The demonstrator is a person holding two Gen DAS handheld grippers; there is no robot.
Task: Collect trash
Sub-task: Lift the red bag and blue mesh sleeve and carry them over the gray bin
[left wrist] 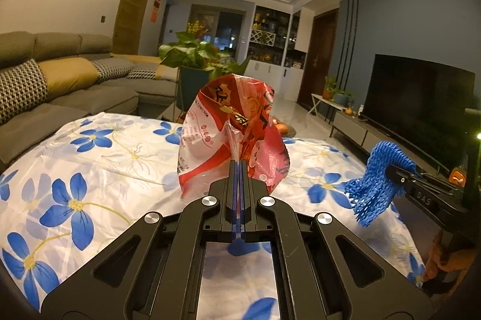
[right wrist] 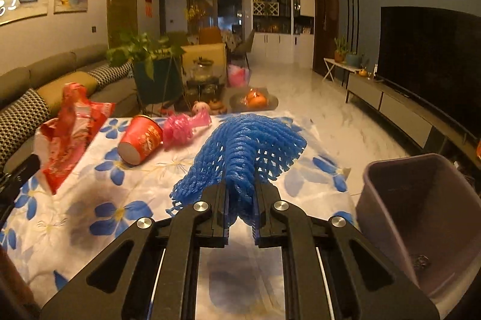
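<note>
My left gripper (left wrist: 239, 166) is shut on a crumpled red plastic wrapper (left wrist: 231, 133) and holds it above the flowered tablecloth (left wrist: 90, 169). The wrapper also shows at the left of the right wrist view (right wrist: 67, 136). My right gripper (right wrist: 240, 187) is shut on a blue foam fruit net (right wrist: 246, 148), held above the table; the net also shows at the right of the left wrist view (left wrist: 375, 181). A purple-grey bin (right wrist: 421, 214) stands at the table's right edge, close to my right gripper. A red paper cup (right wrist: 141, 142) lies on its side beside a pink foam net (right wrist: 183, 127).
A grey sofa (left wrist: 60, 85) runs along the left. A potted plant (right wrist: 150, 64) and a low tea table with oranges (right wrist: 255, 100) stand beyond the table. A TV (right wrist: 430, 64) on a low cabinet lines the right wall.
</note>
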